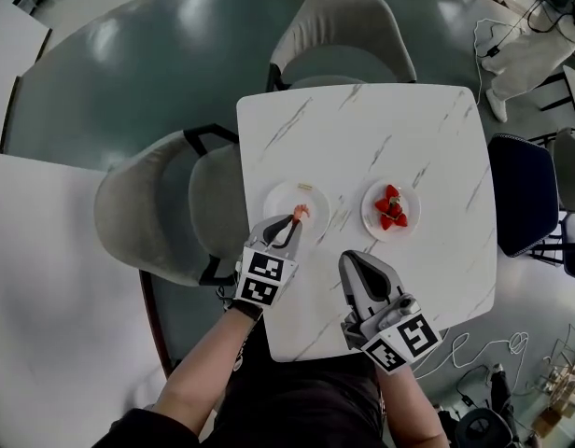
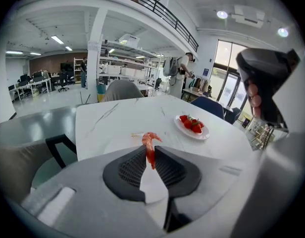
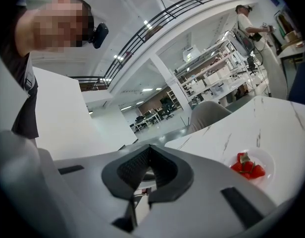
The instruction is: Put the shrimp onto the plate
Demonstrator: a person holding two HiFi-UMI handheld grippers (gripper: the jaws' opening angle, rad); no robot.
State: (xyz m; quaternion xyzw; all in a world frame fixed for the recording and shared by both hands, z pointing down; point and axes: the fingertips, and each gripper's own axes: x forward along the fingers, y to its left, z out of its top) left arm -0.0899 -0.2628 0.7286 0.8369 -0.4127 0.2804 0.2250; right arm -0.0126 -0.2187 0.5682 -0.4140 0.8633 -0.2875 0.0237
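Note:
A small orange-red shrimp (image 1: 300, 214) hangs over the near edge of an otherwise bare white plate (image 1: 289, 198) on the marble table. My left gripper (image 1: 289, 228) is shut on the shrimp. In the left gripper view the shrimp (image 2: 150, 148) stands upright between the closed pads, its curled end sticking out above them. My right gripper (image 1: 358, 267) rests lower right of that plate, jaws together with nothing in them; in its own view the gripper (image 3: 150, 168) is shut.
A second white plate (image 1: 406, 215) holds strawberries (image 1: 391, 208) to the right. The white marble table (image 1: 362, 138) has grey chairs (image 1: 157, 203) at its left and far sides and a dark chair (image 1: 523, 192) at the right. A person (image 1: 530, 49) stands far right.

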